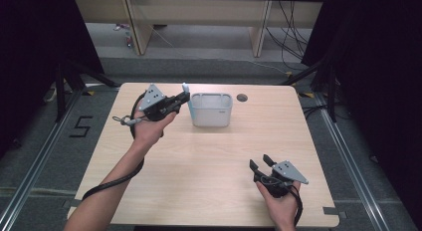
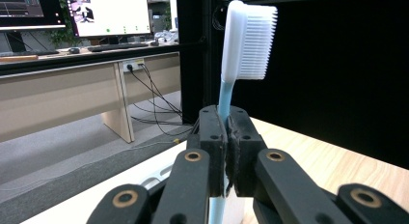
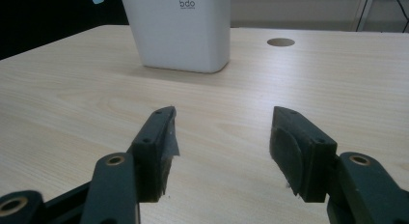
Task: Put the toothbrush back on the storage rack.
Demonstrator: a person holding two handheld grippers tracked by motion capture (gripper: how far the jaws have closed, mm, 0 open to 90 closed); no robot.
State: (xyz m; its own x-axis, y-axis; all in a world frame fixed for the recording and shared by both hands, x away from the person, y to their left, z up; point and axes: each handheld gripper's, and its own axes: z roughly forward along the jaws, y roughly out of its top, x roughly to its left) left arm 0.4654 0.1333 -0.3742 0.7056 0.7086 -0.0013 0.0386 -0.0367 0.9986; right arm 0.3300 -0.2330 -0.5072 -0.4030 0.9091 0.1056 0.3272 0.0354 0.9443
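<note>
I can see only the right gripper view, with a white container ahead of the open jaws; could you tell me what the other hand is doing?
Observer: The left gripper is shut on a toothbrush, clamping its light blue handle with the white bristled head standing above the jaws.
Operator: Thank you. Where is it relative to the white container?
Observer: In the high view it is held just beside the left wall of the white container, with the brush head above rim height.
Operator: And is anything already inside the container?
Observer: From the high view its inside looks empty, though the near wall hides part of the bottom.
</note>
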